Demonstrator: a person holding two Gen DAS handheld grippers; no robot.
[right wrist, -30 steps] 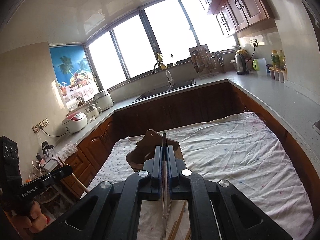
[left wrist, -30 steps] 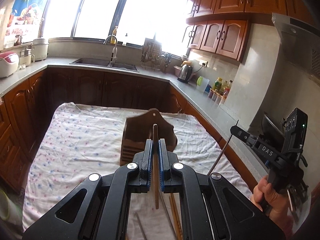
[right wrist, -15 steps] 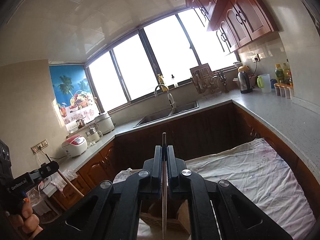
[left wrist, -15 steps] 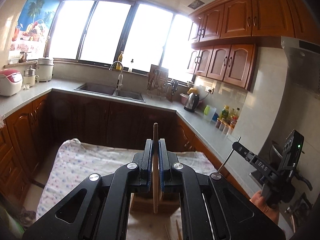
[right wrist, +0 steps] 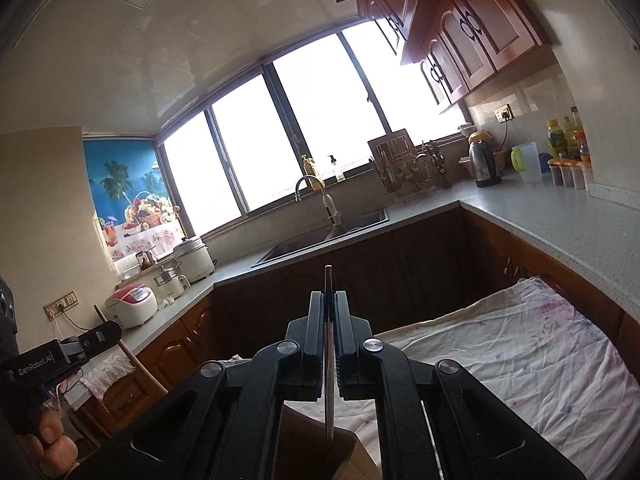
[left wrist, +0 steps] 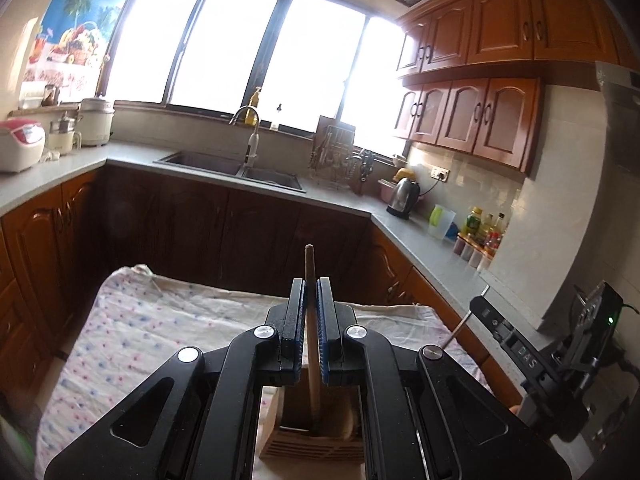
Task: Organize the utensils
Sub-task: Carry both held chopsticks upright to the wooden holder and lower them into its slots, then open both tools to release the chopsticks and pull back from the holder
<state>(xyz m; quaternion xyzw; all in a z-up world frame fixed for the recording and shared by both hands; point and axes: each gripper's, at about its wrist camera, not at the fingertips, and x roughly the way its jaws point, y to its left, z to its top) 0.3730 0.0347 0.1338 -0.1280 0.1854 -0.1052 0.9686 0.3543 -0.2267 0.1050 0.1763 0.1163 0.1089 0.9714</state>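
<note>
My left gripper (left wrist: pixel 311 284) is shut on a wooden chopstick (left wrist: pixel 310 344) that stands nearly upright between its blue pads. The stick's lower tip hangs at the open top of the wooden utensil holder (left wrist: pixel 312 440) on the cloth-covered table (left wrist: pixel 160 320). My right gripper (right wrist: pixel 329 296) is shut on a thin metal chopstick (right wrist: pixel 329 380), whose lower end points down at the same holder (right wrist: pixel 312 436). Each view shows the other gripper from the side: the right gripper (left wrist: pixel 486 312) with its metal stick at the right edge, the left gripper (right wrist: pixel 104 334) with its wooden stick at the left edge.
An L-shaped grey counter (left wrist: pixel 340 200) with brown cabinets rings the table. It carries a sink (left wrist: pixel 232 168), a dish rack (left wrist: pixel 336 156), a kettle (left wrist: pixel 404 198), bottles (left wrist: pixel 484 228) and rice cookers (left wrist: pixel 20 148). A hand (right wrist: pixel 52 444) grips the left tool.
Both grippers have moved forward over the table with their sticks still held. The holder, earlier ahead of the fingertips, now lies under them at the bottom of both views.
</note>
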